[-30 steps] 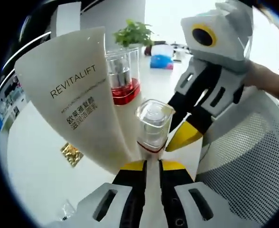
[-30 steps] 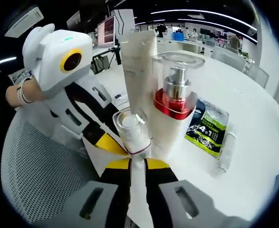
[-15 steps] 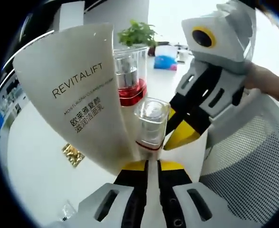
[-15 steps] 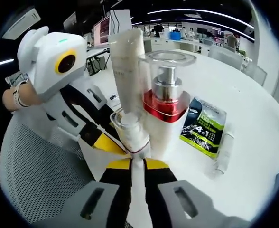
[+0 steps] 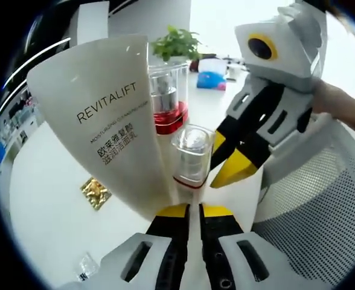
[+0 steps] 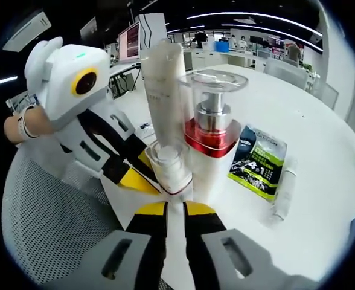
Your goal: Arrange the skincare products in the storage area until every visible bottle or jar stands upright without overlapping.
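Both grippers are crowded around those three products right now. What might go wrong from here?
1. The tall white REVITALIFT tube, the clear pump bottle with a red base and the small clear-capped bottle stand packed together; nudging one may topple the others.
2. The left gripper and right gripper tips are close and could collide.

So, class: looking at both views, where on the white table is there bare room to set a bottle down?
Bare table lies left of the Revitalift tube, around the gold sachet, and beyond the green packet. It is crowded around the pump bottle and small clear bottle.
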`<action>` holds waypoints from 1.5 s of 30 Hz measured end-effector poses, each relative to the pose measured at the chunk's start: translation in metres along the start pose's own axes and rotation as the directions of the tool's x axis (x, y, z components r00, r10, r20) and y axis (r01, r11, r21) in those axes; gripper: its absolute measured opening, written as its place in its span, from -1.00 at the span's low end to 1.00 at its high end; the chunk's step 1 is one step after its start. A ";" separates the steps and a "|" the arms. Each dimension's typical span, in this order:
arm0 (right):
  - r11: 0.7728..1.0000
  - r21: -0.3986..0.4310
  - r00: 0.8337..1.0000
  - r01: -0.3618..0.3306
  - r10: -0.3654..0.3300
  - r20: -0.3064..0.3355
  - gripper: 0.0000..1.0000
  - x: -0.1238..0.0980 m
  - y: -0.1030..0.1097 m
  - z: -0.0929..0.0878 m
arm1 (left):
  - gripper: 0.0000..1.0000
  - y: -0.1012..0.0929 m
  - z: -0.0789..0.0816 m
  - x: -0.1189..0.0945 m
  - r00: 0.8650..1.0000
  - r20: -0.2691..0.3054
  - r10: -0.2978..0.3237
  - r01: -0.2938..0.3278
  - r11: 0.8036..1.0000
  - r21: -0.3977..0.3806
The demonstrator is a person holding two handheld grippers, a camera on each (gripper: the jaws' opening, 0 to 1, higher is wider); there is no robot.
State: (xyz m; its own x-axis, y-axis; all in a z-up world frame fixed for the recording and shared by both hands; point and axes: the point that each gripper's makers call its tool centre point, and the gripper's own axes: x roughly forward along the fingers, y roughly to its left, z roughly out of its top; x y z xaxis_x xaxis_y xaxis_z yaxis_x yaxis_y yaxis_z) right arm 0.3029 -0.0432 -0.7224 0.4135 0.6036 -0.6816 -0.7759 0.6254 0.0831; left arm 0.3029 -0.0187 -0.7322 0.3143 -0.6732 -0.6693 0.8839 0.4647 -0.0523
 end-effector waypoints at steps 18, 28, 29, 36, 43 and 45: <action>0.999 0.000 0.999 0.042 -0.042 0.034 -0.74 -0.027 0.000 0.012 | -0.95 0.009 0.001 -0.031 0.999 0.027 0.047 -0.046 0.999 -0.017; 0.998 -0.002 0.996 0.063 -0.062 0.059 -0.57 -0.040 0.003 0.019 | -0.85 0.023 -0.002 -0.060 0.991 0.050 0.123 -0.120 0.991 -0.056; 0.998 0.001 0.996 0.063 -0.063 0.062 -0.54 -0.041 0.003 0.020 | -0.83 0.024 -0.002 -0.062 0.991 0.054 0.126 -0.123 0.991 -0.057; 0.997 -0.002 0.994 0.081 -0.081 0.075 -0.28 -0.050 0.004 0.024 | -0.51 0.030 -0.001 -0.081 0.983 0.081 0.162 -0.154 0.983 -0.099; 0.995 -0.018 0.992 0.102 -0.100 0.082 0.18 -0.056 0.004 0.026 | -0.08 0.040 -0.006 -0.106 0.969 0.095 0.226 -0.211 0.966 -0.148; 0.994 -0.018 0.992 0.105 -0.103 0.071 0.27 -0.058 0.004 0.025 | 0.06 0.041 -0.009 -0.111 0.967 0.086 0.241 -0.227 0.962 -0.151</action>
State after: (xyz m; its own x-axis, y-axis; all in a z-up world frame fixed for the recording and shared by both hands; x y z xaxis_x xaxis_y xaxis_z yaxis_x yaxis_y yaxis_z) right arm 0.2879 -0.0636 -0.6648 0.5239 0.5694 -0.6335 -0.7370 0.6758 -0.0021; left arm 0.3013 0.0809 -0.6670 0.5470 -0.5881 -0.5958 0.7267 0.6868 -0.0107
